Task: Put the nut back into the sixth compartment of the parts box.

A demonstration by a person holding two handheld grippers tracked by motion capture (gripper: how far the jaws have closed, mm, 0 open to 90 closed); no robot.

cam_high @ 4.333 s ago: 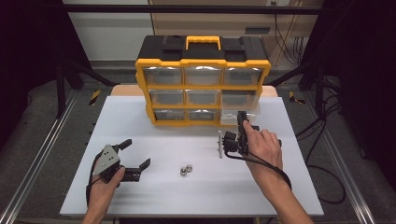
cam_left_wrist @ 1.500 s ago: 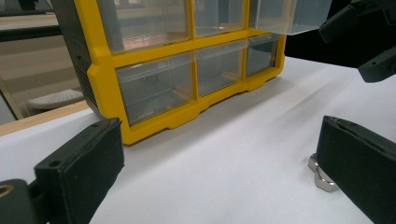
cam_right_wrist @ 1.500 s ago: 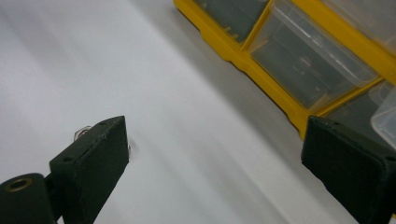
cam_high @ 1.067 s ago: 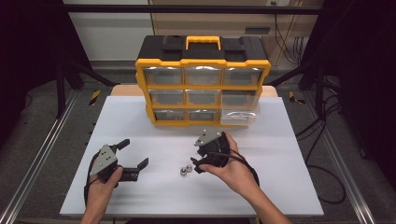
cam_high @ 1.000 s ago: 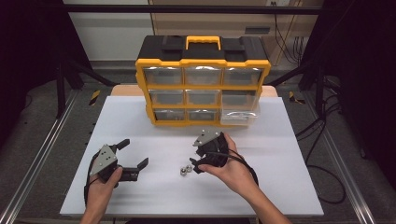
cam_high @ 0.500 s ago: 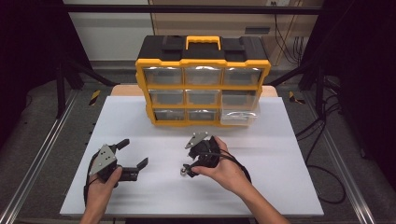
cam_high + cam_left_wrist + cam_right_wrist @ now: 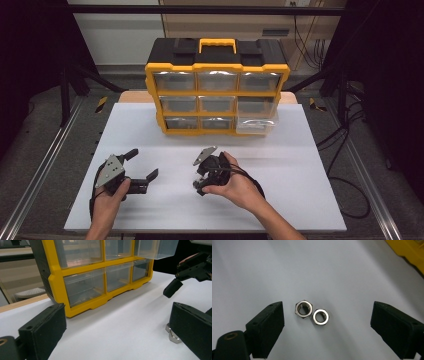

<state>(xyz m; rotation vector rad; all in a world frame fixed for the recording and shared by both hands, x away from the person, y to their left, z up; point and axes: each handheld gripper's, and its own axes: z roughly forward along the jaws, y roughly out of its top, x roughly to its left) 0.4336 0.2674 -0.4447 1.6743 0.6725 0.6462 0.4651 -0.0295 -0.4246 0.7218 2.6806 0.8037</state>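
Two steel hex nuts (image 7: 304, 308) (image 7: 320, 316) lie touching on the white tabletop. My right gripper (image 7: 329, 327) hangs over them, open, with its jaws wide on either side and nothing held. In the high view the right gripper (image 7: 199, 179) points down at the table's front middle and hides the nuts. My left gripper (image 7: 141, 163) rests open at the front left. In its own view the left gripper (image 7: 117, 332) is empty, and the nuts (image 7: 172, 334) peek out from behind its right jaw.
A yellow and black drawer organizer (image 7: 217, 85) stands at the back of the white tabletop (image 7: 300, 165). Its bottom-right clear drawer (image 7: 257, 125) is pulled partly out. Metal frame rails run along both sides of the table.
My right gripper has moved from near the pulled-out drawer leftward and toward the front, and now stands over the two nuts. The left gripper has stayed put.
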